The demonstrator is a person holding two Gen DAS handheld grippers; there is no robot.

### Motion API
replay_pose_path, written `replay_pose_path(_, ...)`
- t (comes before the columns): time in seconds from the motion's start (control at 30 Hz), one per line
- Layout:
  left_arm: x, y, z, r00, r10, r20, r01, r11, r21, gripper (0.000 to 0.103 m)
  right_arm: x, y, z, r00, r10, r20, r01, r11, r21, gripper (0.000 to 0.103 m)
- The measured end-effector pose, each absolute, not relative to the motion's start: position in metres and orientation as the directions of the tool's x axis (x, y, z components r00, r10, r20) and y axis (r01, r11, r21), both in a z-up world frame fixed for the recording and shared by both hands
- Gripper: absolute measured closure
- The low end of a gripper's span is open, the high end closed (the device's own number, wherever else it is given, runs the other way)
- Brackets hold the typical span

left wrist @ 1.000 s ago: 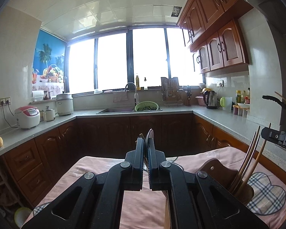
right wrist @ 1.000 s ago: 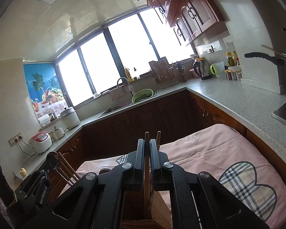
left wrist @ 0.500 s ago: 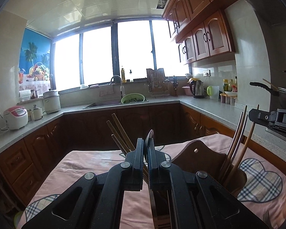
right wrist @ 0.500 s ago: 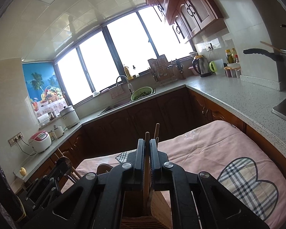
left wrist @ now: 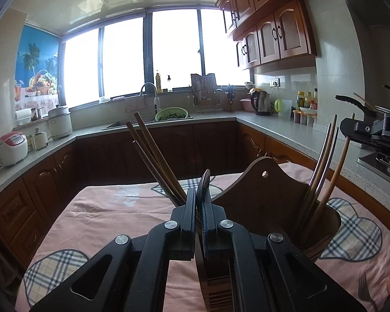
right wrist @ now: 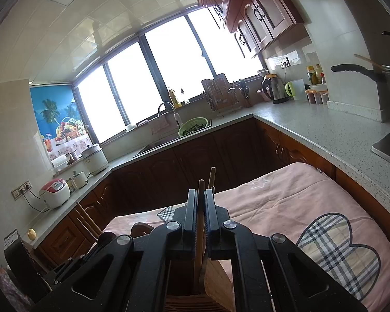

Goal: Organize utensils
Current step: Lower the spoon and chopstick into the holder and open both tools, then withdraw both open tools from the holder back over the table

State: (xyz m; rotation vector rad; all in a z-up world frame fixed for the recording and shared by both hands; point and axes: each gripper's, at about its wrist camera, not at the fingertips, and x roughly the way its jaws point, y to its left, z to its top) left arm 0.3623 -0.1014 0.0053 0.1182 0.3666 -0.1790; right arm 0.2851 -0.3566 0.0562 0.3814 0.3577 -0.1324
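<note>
Your left gripper (left wrist: pixel 199 209) clenches a spoon (left wrist: pixel 204 182) above the wooden holder (left wrist: pixel 260 195); your right gripper (right wrist: pixel 200 208) clamps a chopstick (right wrist: pixel 200 186) there. Both need dropping in; a fork (left wrist: pixel 362 287) waits on the surface.

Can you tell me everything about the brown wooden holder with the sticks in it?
The wooden holder is dark brown, with a tall curved back board that has a small round hole near its top. It stands upright on the pink cloth. Its rounded cup on the right holds several long chopsticks that lean and fan outward. More chopsticks lean to the left behind the left gripper.
</note>
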Motion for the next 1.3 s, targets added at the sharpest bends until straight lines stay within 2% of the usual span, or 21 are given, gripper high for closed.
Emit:
replay_pose_path(0.23,0.367,-0.102,0.010,0.909,-0.155,-0.388,0.203,0.975,0.087,0.099,0.286,-0.358,0.054,0.928,-0.051,-0.369,0.190,0.917,0.351,0.098)
replay_pose_path(0.3,0.369,-0.101,0.013,0.904,-0.162,-0.395,0.209,0.975,0.079,0.096,0.286,-0.358,0.054,0.927,-0.046,-0.371,0.188,0.916,0.356,0.093)
replay_pose_path(0.37,0.370,-0.100,0.013,0.903,-0.166,-0.397,0.210,0.975,0.071,0.095,0.287,-0.358,0.053,0.926,-0.040,-0.376,0.187,0.913,0.364,0.093)
replay_pose_path(0.47,0.367,-0.101,0.012,0.903,-0.172,-0.393,0.216,0.974,0.069,0.088,0.286,-0.357,0.053,0.926,-0.042,-0.376,0.190,0.910,0.367,0.093)
replay_pose_path(0.53,0.365,-0.101,0.013,0.907,-0.174,-0.384,0.218,0.973,0.073,0.079,0.286,-0.357,0.053,0.926,-0.042,-0.376,0.191,0.909,0.369,0.089)
replay_pose_path(0.6,0.362,-0.102,0.016,0.909,-0.180,-0.376,0.223,0.972,0.076,0.070,0.285,-0.356,0.055,0.927,-0.044,-0.373,0.192,0.910,0.369,0.073)
replay_pose_path(0.67,0.356,-0.101,0.013,0.914,-0.180,-0.363,0.222,0.972,0.077,0.059,0.282,-0.355,0.057,0.929,-0.047,-0.368,0.192,0.910,0.367,0.064)
replay_pose_path(0.73,0.351,-0.099,0.012,0.920,-0.175,-0.351,0.215,0.974,0.077,0.046,0.280,-0.356,0.060,0.931,-0.048,-0.363,0.192,0.908,0.372,0.063)
replay_pose_path(0.9,0.339,-0.097,0.013,0.923,-0.180,-0.340,0.213,0.975,0.062,0.034,0.271,-0.360,0.066,0.938,-0.047,-0.343,0.191,0.897,0.398,0.038)
replay_pose_path(0.97,0.334,-0.096,0.014,0.924,-0.181,-0.338,0.213,0.975,0.060,0.030,0.267,-0.362,0.068,0.941,-0.048,-0.335,0.190,0.893,0.407,0.035)
replay_pose_path(1.03,0.329,-0.095,0.015,0.924,-0.174,-0.341,0.204,0.978,0.052,0.017,0.264,-0.362,0.071,0.943,-0.044,-0.331,0.187,0.891,0.413,0.031)
replay_pose_path(1.1,0.325,-0.092,0.016,0.922,-0.172,-0.347,0.196,0.980,0.035,0.012,0.261,-0.361,0.073,0.946,-0.038,-0.323,0.179,0.890,0.419,0.021)
replay_pose_path(1.23,0.314,-0.086,0.018,0.916,-0.159,-0.368,0.180,0.983,0.023,0.003,0.253,-0.356,0.076,0.949,-0.029,-0.314,0.166,0.892,0.421,0.011)
replay_pose_path(1.3,0.308,-0.084,0.020,0.915,-0.152,-0.373,0.173,0.985,0.024,0.001,0.248,-0.353,0.075,0.950,-0.022,-0.312,0.161,0.891,0.425,0.007)
